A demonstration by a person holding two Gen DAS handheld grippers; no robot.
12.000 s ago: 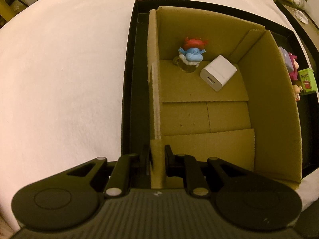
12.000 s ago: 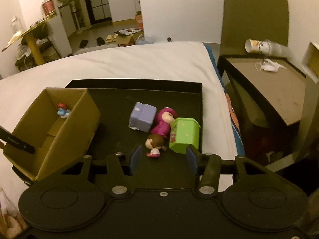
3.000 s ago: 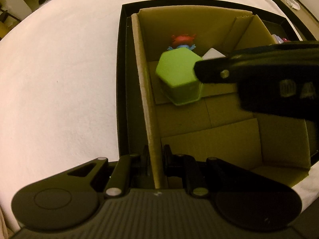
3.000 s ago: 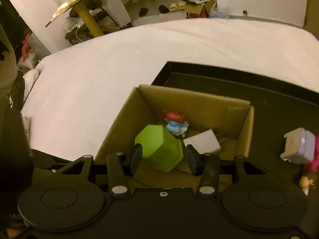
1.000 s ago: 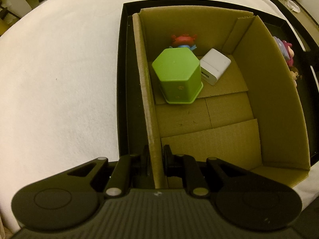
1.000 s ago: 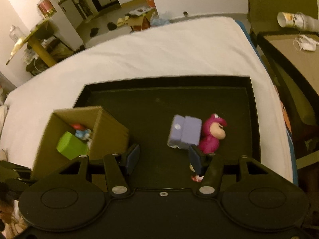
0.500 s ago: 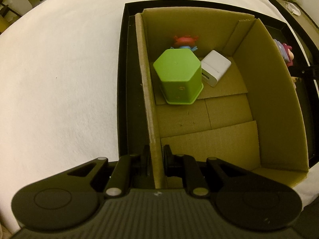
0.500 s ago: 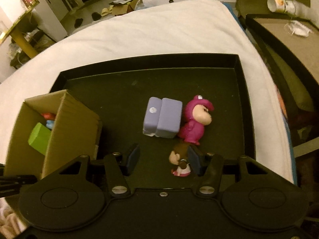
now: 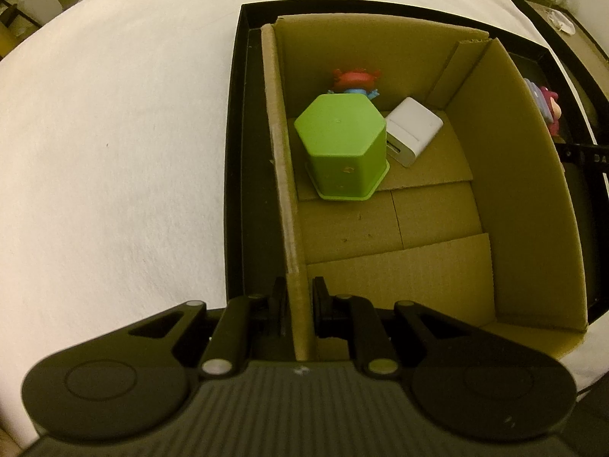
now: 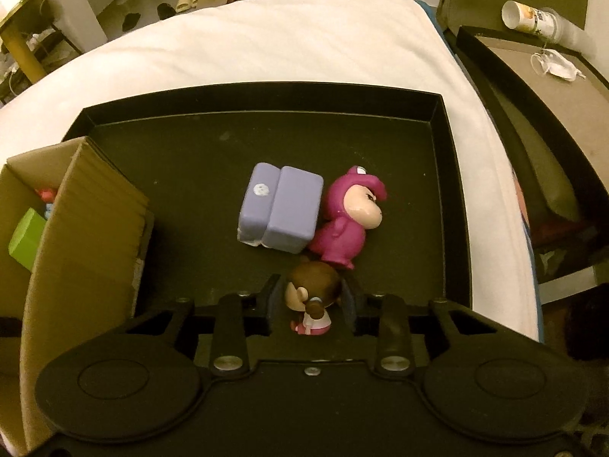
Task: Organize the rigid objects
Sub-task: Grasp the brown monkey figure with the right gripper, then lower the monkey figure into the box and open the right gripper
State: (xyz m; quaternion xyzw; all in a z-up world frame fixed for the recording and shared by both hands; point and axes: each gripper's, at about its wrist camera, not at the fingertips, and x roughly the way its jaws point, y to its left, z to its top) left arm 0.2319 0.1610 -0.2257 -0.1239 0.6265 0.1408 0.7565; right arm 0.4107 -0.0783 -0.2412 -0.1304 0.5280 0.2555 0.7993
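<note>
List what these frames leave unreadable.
- Red-haired blue figurine: left wrist view, body hidden behind green hexagonal container.
- Brown-haired small doll: right wrist view, contact with right gripper pads unclear.
- Pink hooded figurine: left wrist view, mostly behind cardboard box wall.

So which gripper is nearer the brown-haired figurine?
Right. The right gripper has the brown-haired figurine between its fingers on the black tray; the left gripper clamps the cardboard box wall, far off.

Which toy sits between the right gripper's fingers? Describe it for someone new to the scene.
Find the black tray on the white bed. At its near edge, between the right gripper fingers, is a small brown-haired doll in pink, far smaller than the magenta figure and purple block behind it.
</note>
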